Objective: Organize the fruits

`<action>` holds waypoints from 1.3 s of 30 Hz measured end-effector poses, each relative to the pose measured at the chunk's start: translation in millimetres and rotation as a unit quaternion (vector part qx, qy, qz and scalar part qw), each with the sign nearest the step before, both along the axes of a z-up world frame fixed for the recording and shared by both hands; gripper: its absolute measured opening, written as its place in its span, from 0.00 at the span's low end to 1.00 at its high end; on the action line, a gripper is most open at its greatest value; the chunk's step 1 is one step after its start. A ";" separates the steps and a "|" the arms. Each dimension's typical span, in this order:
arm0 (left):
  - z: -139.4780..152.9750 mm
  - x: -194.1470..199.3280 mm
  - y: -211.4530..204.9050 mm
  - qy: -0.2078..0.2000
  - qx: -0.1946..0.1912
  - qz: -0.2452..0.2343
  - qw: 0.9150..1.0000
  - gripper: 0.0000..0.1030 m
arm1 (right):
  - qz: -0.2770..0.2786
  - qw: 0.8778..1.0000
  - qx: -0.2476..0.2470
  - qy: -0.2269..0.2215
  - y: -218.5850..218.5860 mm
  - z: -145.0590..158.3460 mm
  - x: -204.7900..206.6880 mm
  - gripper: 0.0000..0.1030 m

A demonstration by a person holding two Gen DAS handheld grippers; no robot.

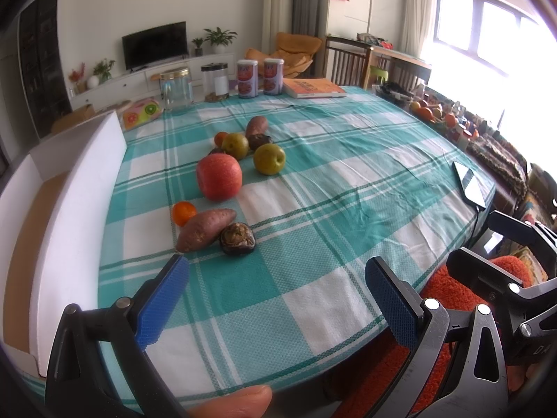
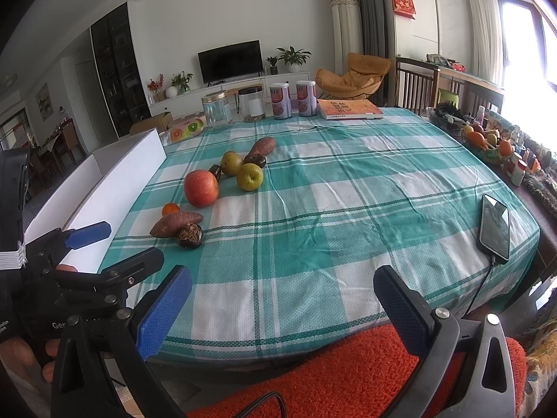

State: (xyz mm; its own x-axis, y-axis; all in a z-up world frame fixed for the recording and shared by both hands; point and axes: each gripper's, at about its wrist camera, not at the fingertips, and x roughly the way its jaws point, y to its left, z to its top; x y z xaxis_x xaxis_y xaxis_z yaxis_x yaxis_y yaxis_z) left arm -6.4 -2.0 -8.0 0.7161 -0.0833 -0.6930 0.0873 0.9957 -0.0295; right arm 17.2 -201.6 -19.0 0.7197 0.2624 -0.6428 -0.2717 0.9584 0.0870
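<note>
On the checked tablecloth lie a red apple [image 1: 219, 177] [image 2: 201, 188], two green pears [image 1: 269, 159] [image 2: 249, 177], a small orange [image 1: 183, 213] [image 2: 170, 209], two sweet potatoes [image 1: 205, 229] [image 2: 177, 224] and dark round fruits [image 1: 238, 238] [image 2: 190, 235]. A white open box [image 1: 83, 188] [image 2: 115, 188] stands at the table's left edge. My left gripper [image 1: 275, 299] is open and empty, just short of the nearest fruits. My right gripper [image 2: 282, 310] is open and empty over the table's near edge. The left gripper also shows in the right wrist view [image 2: 87, 235].
A phone on a cable [image 1: 470, 183] [image 2: 494, 226] lies near the right edge. Jars [image 2: 216, 109], two cans [image 2: 281, 100] and an orange book [image 2: 350, 108] stand along the far edge. A fruit basket [image 2: 484, 142] sits at far right. An orange cushion [image 2: 348, 365] lies below the near edge.
</note>
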 end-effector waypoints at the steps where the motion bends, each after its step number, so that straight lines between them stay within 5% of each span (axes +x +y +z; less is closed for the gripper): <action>1: 0.4 0.4 0.3 0.000 0.000 0.000 1.000 0.99 | 0.000 1.000 0.000 0.001 -0.1 -0.3 -0.2 1.00; 9: 5.9 0.0 2.1 -0.019 0.026 0.010 0.999 0.99 | 0.003 1.000 -0.011 -0.011 -4.9 5.5 0.6 1.00; 15: 36.7 -6.8 53.2 -0.074 0.036 0.072 0.994 0.99 | -0.098 0.991 -0.048 -0.077 -52.5 37.0 -0.8 1.00; 21: 6.8 -5.4 76.2 -0.017 0.034 0.069 0.997 0.99 | -0.141 0.990 0.019 0.004 -86.6 4.8 20.9 1.00; 26: -36.2 10.8 65.6 0.058 0.022 0.054 0.997 0.99 | -0.110 0.990 0.061 0.070 -71.8 -29.9 24.8 1.00; 32: -75.4 38.4 61.4 0.103 0.050 0.066 0.991 0.99 | -0.064 0.995 0.034 0.062 -38.6 -29.0 25.6 1.00; 39: -99.5 42.5 70.0 0.131 0.053 0.082 0.987 1.00 | 0.128 0.990 -0.028 0.045 40.2 -47.3 67.8 1.00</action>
State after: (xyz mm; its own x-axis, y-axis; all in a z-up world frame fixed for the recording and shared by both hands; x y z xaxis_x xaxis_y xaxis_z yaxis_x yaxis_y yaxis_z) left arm 36.1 67.9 -107.5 0.5094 0.1009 -0.8546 -0.0713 0.9946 0.0749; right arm 84.9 -161.4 -66.3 0.5733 0.3917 -0.7197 -0.5007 0.8627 0.0707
